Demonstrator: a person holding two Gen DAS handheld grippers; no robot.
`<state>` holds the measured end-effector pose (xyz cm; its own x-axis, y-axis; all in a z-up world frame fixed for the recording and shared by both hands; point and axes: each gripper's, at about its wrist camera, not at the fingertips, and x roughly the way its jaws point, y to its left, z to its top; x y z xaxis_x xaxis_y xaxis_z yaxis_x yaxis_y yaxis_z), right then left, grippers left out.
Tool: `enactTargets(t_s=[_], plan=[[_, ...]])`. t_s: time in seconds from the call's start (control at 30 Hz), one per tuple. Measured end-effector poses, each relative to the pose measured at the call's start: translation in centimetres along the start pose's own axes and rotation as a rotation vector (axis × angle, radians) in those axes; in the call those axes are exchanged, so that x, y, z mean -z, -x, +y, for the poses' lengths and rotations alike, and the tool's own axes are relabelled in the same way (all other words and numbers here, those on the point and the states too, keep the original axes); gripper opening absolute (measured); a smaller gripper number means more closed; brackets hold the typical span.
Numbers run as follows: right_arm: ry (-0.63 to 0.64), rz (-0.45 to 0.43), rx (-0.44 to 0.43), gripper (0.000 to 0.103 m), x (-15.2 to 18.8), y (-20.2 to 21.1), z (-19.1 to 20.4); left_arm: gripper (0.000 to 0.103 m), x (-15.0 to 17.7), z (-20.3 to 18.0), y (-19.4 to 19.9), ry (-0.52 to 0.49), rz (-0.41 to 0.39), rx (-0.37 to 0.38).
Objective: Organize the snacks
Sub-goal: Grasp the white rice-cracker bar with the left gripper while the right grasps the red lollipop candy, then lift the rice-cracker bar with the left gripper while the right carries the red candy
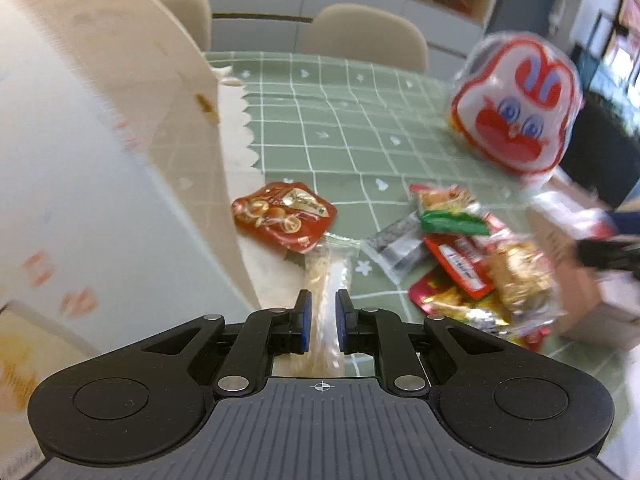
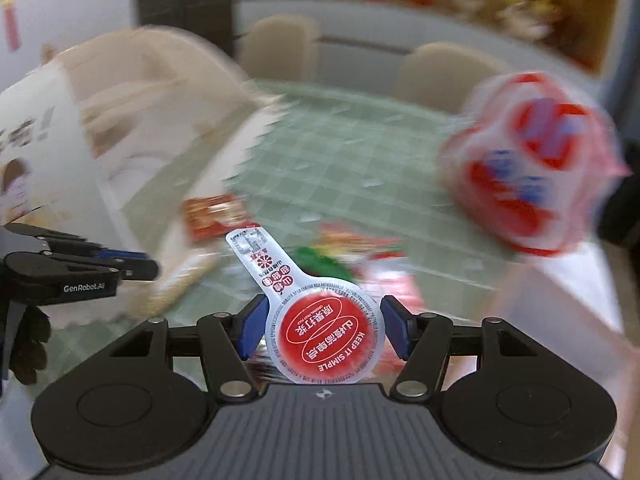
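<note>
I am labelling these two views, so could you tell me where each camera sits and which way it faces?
Left wrist: on the left gripper, shut on a clear snack stick, facing down over the green tablecloth.
Right wrist: on the right gripper, shut on a round red-lidded cup; left gripper at left.
Shared: rabbit-face bag, white box.

The worktop had a green cloth with thin white squares and little white shapes. The bunny bag was white and red with blue eyes. One snack packet was red with gold. The long packet was clear and pale yellow. The round pack was red with white letters. The tongs were black with blue pads.
</note>
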<state>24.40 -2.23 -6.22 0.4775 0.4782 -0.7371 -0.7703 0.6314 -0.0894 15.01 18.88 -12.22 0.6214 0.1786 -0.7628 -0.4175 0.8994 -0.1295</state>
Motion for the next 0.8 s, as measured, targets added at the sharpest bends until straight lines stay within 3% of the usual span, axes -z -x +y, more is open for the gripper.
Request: enactTargets(t_s=[0.17,0.4,0.5,0.63,0.8], plan=[[-0.145,0.038,-0.014,0.061,4.3,3.7,-1.6,0.032,-0.4,-1.0,-2.0,-0.051,0.029,-0.02],[-0.244,0.17,-0.024,0.061,12.0,4.5,0.1,0.034,-0.8,-1.8,-3.7,-0.029,0.057,-0.04],[-0.254,0.187,-0.043,0.061,13.5,5.2,1.0,0.033,0.2,-2.0,-3.0,-0.033,0.086,-0.024],[-0.151,0.205,-0.147,0.061,14.3,5.8,3.7,0.033,3.5,-1.4,-0.2,-0.018,0.106,0.064],[0.048,0.272,-0.287,0.062,14.7,5.1,7.9,0.033,8.1,-0.3,4.2,0.04,0.128,0.101]])
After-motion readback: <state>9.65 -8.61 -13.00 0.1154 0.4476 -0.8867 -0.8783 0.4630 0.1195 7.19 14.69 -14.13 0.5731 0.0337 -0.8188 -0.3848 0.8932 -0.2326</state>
